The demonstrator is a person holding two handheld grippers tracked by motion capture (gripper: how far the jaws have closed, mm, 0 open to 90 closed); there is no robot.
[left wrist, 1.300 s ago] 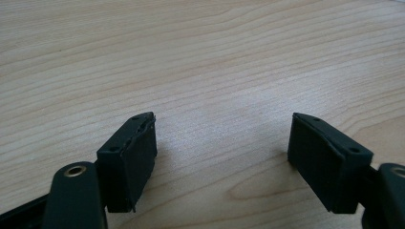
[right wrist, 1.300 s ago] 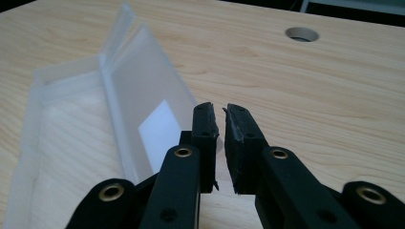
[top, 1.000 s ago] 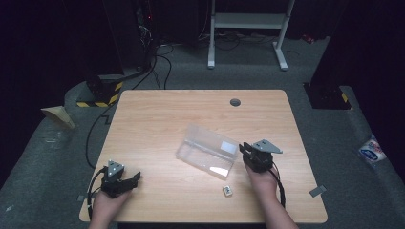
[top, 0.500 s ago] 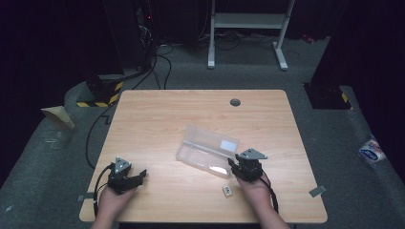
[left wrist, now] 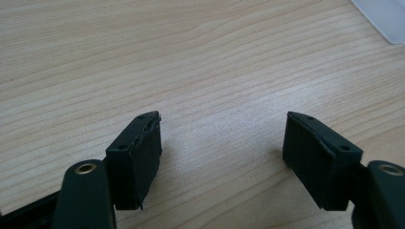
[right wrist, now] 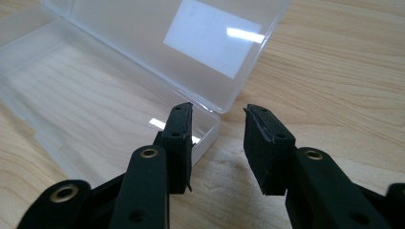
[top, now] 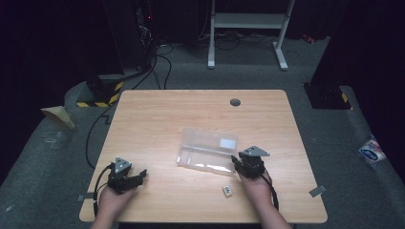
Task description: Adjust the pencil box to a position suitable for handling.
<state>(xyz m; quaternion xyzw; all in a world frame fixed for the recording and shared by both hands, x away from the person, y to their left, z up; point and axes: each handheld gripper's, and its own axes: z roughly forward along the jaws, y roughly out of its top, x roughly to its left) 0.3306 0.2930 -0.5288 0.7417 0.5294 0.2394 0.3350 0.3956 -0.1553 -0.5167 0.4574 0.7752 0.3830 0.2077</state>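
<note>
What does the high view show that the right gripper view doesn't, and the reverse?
High view alone: the left gripper apart at the table's near left, a small tag-like piece in front of the clear box, and a round grommet. Right gripper view alone: the right gripper open, nothing between its pads, one pad by the box's corner. Both: the open box, its white label, and the wooden table.

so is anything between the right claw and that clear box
Nothing visible. The right claw sits at the near corner of the open clear box, one jaw over the corner wall, the other outside it, bare table around.
</note>
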